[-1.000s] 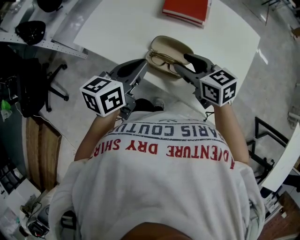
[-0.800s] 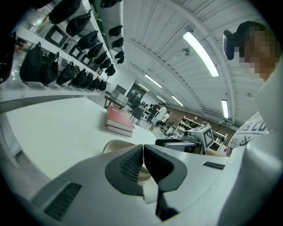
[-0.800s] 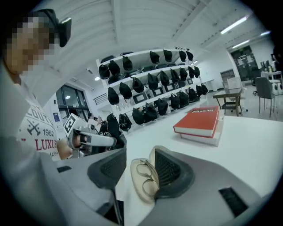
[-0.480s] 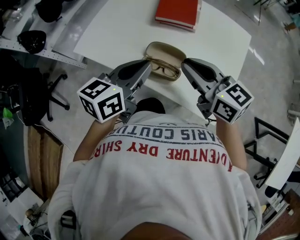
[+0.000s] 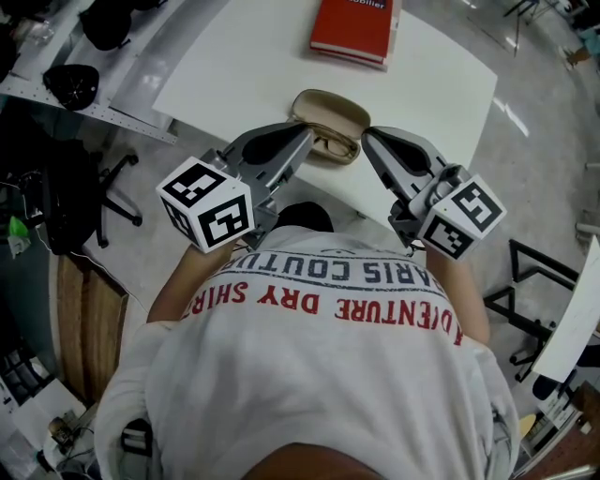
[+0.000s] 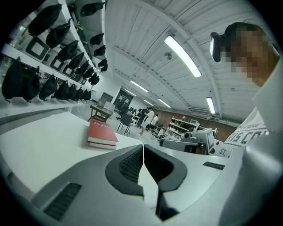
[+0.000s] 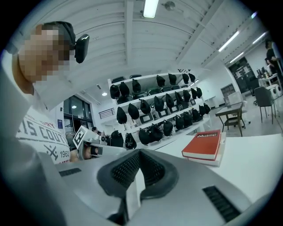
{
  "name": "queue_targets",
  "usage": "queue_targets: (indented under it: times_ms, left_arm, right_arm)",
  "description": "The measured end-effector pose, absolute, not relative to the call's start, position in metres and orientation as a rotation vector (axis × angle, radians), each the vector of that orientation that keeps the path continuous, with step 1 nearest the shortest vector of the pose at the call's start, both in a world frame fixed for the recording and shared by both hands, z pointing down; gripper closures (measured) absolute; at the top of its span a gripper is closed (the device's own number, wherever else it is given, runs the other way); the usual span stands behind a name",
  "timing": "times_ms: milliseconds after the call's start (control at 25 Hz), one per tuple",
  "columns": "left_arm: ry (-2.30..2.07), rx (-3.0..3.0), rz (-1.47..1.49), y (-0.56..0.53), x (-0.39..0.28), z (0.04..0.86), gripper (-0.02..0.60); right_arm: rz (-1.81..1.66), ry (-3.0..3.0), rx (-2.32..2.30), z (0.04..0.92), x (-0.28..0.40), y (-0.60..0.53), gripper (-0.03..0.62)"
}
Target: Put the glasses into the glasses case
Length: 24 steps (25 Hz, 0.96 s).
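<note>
Glasses [image 5: 335,144] in glasses case [image 5: 321,104], lid up — left gripper [image 5: 304,132] fingers pressed together, right gripper [image 5: 369,138] fingers just closed, both empty.

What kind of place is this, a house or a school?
Probably neither. It looks like a big lab or workshop hall, with long strip lights overhead, wall shelves full of identical black gear, and a white worktable.

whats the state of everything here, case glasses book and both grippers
glasses case: open, lying on the table
glasses: inside the open case
red book: closed, lying flat
left gripper: shut, nothing between its jaws
right gripper: shut, jaws have just closed, nothing between them
</note>
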<state>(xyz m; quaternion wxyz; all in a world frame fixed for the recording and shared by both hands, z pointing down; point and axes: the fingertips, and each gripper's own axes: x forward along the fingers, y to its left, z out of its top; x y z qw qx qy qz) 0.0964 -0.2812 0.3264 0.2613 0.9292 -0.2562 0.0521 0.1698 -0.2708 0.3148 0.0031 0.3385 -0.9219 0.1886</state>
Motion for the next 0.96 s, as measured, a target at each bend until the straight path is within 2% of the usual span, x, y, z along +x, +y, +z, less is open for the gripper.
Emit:
queue_targets:
  times_ms: [960]
  left_arm:
    - [-0.698,2.514,0.141,-0.273,0.095,0.337,0.552]
  right_arm:
    - [0.581,-2.867,1.093,0.324,0.171,-0.263,0.571]
